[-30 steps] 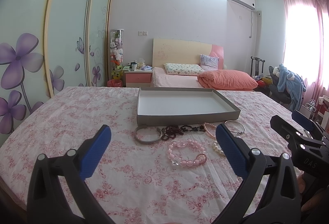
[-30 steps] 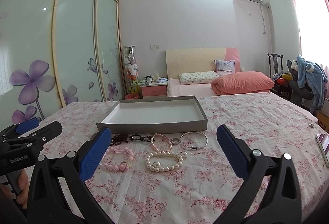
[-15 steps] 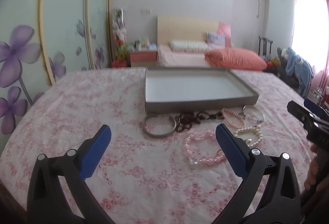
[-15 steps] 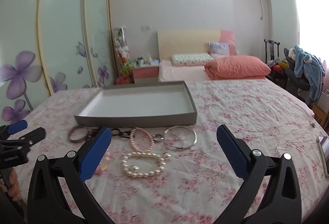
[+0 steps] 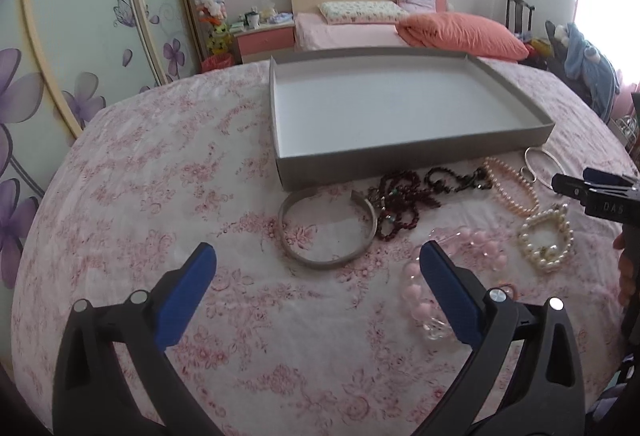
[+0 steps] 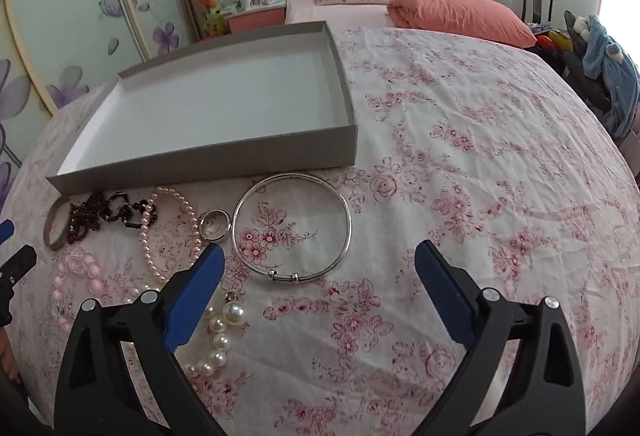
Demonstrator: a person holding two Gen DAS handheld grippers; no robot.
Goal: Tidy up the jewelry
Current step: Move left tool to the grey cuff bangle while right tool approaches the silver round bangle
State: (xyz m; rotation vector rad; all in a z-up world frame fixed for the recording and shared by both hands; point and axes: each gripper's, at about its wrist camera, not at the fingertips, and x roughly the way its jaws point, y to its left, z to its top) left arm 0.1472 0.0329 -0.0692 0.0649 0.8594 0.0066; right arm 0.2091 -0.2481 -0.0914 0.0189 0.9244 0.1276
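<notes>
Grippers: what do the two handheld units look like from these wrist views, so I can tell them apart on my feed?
Both look alike: the left gripper and right gripper have black plastic arms shaped like open triangles, silver round pivot bolts and flat blue pads on the fingers. Seen from the left wrist view, the right unit's black body carries pale lettering. No cables or sleeves show.

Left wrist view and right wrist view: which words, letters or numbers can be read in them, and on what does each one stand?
"DAS": on the black body of the right hand-held gripper, at the right edge of the left wrist view.
Left hand-held gripper, at the left edge of the right wrist view: no print shows.
Gray tray, jewelry, bedsheet: no text.
</notes>
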